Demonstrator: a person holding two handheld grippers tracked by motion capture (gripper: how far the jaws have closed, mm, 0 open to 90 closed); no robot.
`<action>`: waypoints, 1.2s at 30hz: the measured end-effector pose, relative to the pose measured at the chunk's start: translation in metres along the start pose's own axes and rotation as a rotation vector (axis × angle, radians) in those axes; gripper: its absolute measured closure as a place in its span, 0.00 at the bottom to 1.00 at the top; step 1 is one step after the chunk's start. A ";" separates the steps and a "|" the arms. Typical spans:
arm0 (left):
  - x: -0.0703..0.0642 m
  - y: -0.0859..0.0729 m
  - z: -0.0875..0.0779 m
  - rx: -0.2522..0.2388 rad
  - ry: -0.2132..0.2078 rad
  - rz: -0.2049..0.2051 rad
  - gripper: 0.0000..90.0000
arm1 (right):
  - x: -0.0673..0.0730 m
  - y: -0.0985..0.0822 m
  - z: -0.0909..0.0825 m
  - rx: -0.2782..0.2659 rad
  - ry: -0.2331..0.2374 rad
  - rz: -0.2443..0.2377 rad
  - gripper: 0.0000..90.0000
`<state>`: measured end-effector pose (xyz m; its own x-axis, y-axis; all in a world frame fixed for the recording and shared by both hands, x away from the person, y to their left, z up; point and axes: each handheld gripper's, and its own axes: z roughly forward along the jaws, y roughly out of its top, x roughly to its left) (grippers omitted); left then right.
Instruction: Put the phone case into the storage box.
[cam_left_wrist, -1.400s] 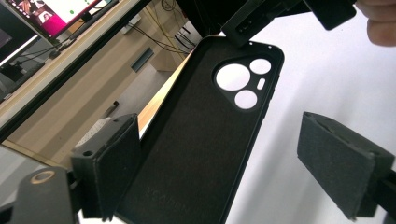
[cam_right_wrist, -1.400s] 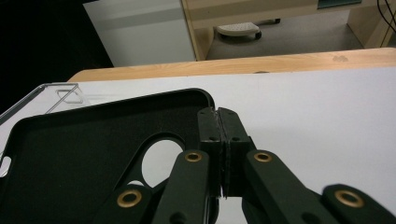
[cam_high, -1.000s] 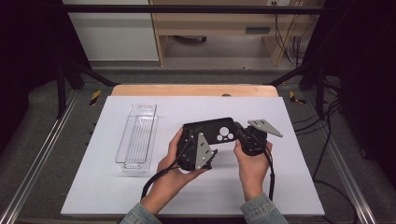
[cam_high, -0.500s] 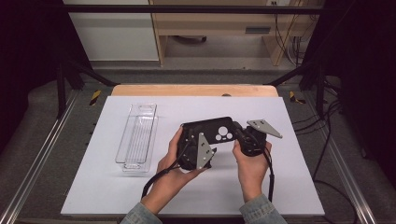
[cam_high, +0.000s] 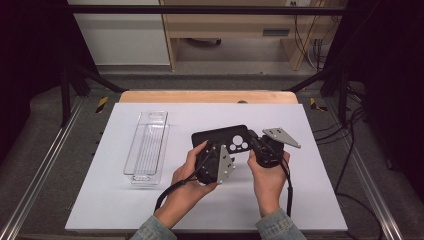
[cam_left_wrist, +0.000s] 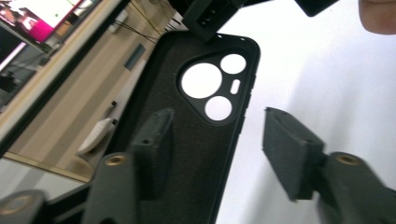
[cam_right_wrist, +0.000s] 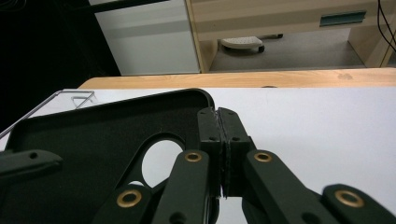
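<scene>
Black and matte, the phone case (cam_high: 222, 140) hangs just above the white board (cam_high: 320, 200) between my two claws, inner face up, its camera cut-outs toward my right side. My right claw (cam_right_wrist: 223, 122) has its jaws pressed together on the case's wall near the camera corner; in the right gripper view the pads meet with the thin rim pinched between them. My left claw (cam_left_wrist: 224, 140) stands about half open and its jaws have just been closing. In the left gripper view one pad lies over the case's felt-like inside and the other stands off past the long edge, over the white board, so that edge runs between them; neither pad seems to press on the case, though the blur on the outer pad makes that hard to judge. From above, my left hand (cam_high: 192, 180) and right hand (cam_high: 267, 177) sit close together at the near middle of the board, cables trailing back toward my sleeves.

Left of the case, well apart, a clear tray (cam_high: 146, 147) lies lengthwise on the board. A wooden table edge (cam_high: 207, 96) shows beyond the board, then grey floor, a white cabinet (cam_high: 120, 35) and a pale wooden desk (cam_high: 240, 25). Dark frame rails flank both sides.
</scene>
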<state>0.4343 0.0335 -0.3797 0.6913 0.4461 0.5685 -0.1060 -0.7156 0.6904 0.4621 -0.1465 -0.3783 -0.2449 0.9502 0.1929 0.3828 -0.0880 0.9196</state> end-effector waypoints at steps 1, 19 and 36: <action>0.001 0.001 0.001 0.010 -0.007 0.005 0.52 | 0.000 0.000 0.000 0.000 -0.001 0.001 1.00; 0.001 0.006 0.004 0.066 -0.076 0.014 0.71 | 0.002 0.003 0.001 0.014 0.011 0.000 1.00; 0.004 0.010 0.004 0.109 -0.084 0.054 0.77 | 0.004 0.010 0.000 0.031 0.023 0.000 1.00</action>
<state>0.4384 0.0260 -0.3721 0.7448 0.3618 0.5607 -0.0695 -0.7936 0.6045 0.4648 -0.1431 -0.3687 -0.2654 0.9429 0.2014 0.4101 -0.0787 0.9087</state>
